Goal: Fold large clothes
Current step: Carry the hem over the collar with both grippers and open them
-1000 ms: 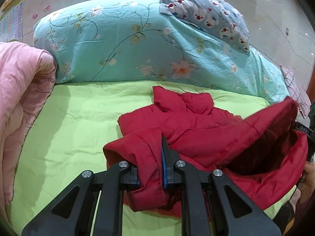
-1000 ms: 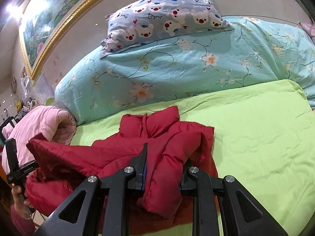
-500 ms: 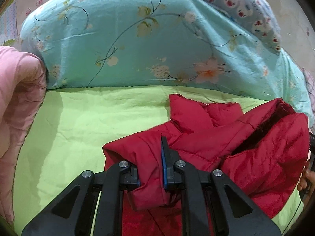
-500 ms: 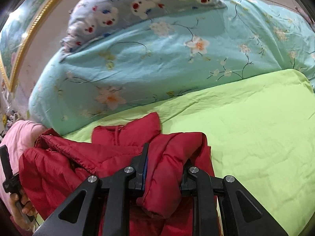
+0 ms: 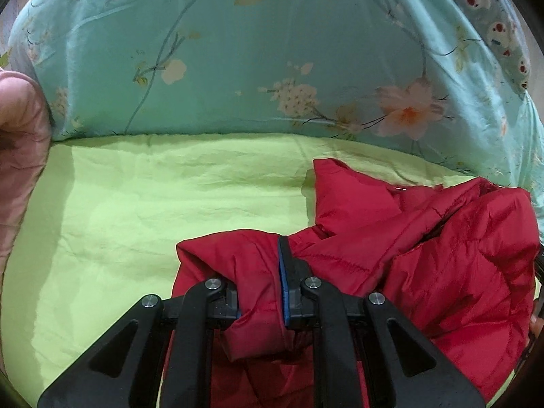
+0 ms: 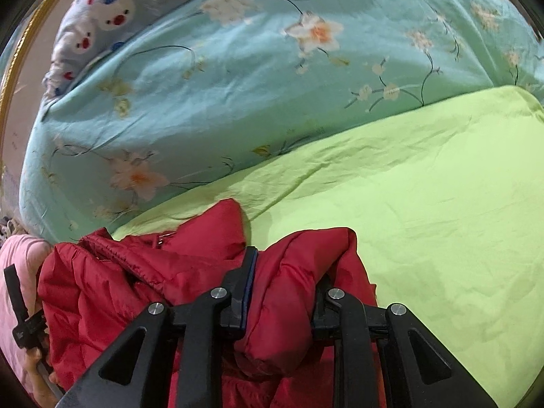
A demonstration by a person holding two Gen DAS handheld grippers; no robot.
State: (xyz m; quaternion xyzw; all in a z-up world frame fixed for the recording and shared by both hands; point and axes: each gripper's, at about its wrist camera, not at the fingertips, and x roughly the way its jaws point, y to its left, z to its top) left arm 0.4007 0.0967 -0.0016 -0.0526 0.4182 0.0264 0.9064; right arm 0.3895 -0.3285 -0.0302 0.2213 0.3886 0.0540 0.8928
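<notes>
A red padded jacket (image 5: 425, 255) lies bunched on the lime green bed sheet (image 5: 153, 210). My left gripper (image 5: 260, 282) is shut on a thick fold of the jacket's near edge. My right gripper (image 6: 284, 289) is shut on another thick fold of the same jacket (image 6: 136, 272). The jacket's collar points toward the rolled quilt in both views. The cloth under the grippers is hidden by the fingers. The left gripper's handle and hand show at the left edge of the right wrist view (image 6: 20, 326).
A rolled turquoise floral quilt (image 5: 272, 68) lies along the far side of the bed, also in the right wrist view (image 6: 238, 85). A bear-print pillow (image 6: 112, 6) rests on it. A pink quilt (image 5: 17, 156) sits at the left. Green sheet (image 6: 442, 204) spreads to the right.
Both grippers have moved forward toward the turquoise quilt, carrying the jacket's near edge over the rest of it. The quilt looms larger. Both stay shut on the jacket.
</notes>
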